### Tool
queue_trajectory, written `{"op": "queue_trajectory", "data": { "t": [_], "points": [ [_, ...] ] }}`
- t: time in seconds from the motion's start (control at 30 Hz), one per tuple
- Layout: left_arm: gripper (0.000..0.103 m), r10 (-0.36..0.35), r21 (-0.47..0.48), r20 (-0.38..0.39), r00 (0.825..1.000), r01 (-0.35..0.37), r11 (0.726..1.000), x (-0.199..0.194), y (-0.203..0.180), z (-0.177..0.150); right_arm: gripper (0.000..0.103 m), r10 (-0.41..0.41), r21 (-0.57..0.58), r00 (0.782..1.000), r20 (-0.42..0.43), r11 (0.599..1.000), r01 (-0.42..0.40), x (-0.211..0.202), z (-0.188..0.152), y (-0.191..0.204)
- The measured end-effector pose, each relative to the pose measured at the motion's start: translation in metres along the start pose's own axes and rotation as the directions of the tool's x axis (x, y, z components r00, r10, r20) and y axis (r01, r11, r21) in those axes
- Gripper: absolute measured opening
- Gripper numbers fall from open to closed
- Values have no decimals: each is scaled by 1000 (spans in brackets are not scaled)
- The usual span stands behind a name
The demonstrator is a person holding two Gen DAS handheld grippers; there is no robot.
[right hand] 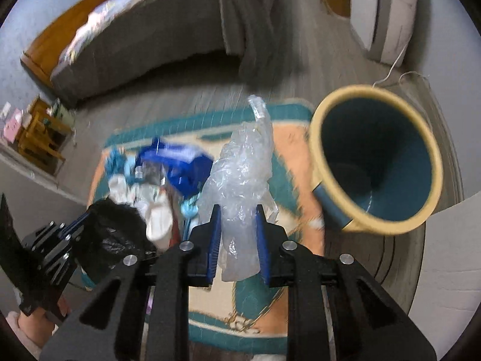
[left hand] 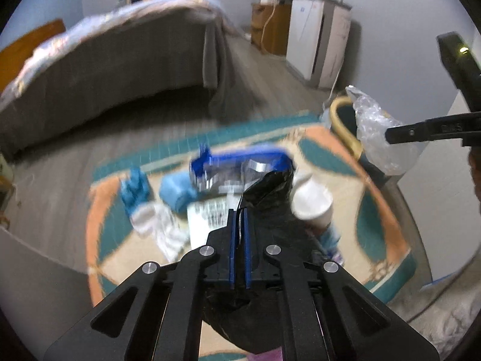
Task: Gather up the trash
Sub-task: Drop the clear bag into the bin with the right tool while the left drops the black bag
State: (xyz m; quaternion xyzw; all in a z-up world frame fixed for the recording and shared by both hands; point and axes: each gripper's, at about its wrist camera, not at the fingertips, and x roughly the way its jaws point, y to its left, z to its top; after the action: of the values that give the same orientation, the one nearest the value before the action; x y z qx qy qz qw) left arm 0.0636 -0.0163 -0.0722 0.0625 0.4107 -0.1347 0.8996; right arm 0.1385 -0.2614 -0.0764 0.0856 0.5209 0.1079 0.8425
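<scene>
My left gripper [left hand: 239, 210] is shut on a crumpled black plastic bag [left hand: 267, 192], which hangs above the rug; in the right wrist view that bag [right hand: 114, 234] shows at the lower left in the left gripper [right hand: 75, 222]. My right gripper [right hand: 237, 210] is shut on a wad of clear plastic film [right hand: 243, 162], lifted off the floor; the left wrist view shows that film [left hand: 378, 138] at the right. A blue bin with a tan rim [right hand: 375, 162] stands to the right. Loose trash lies below: a white paper cup [left hand: 312, 201], a blue foil wrapper [left hand: 237, 165], blue cloths [left hand: 177, 189].
A teal, orange and cream rug [right hand: 294, 150] covers the wooden floor. A bed with a grey skirt [left hand: 120, 69] stands behind it. A white cabinet [left hand: 318, 39] and a wooden unit [left hand: 270, 27] line the far wall. A small wooden stool [right hand: 39, 132] sits at left.
</scene>
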Motion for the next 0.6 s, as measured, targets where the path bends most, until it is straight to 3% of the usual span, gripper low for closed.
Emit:
{"op": "queue_trajectory", "data": {
  "t": [0.2,0.33,0.6],
  "points": [
    [5,23,-16,165,986,-21,1000,-40,-10,44,21,-67,59,991,115,996,61,-20,24,-42],
    [5,17,9,229,973,-20,1000,-48,-35,74,21,-140,113,974,179,986,121,-28,35,-82],
    [5,-91,51,179,980,83,995,10,-100,138,21,-237,155,948,214,966,207,-20,37,-140]
  ]
}}
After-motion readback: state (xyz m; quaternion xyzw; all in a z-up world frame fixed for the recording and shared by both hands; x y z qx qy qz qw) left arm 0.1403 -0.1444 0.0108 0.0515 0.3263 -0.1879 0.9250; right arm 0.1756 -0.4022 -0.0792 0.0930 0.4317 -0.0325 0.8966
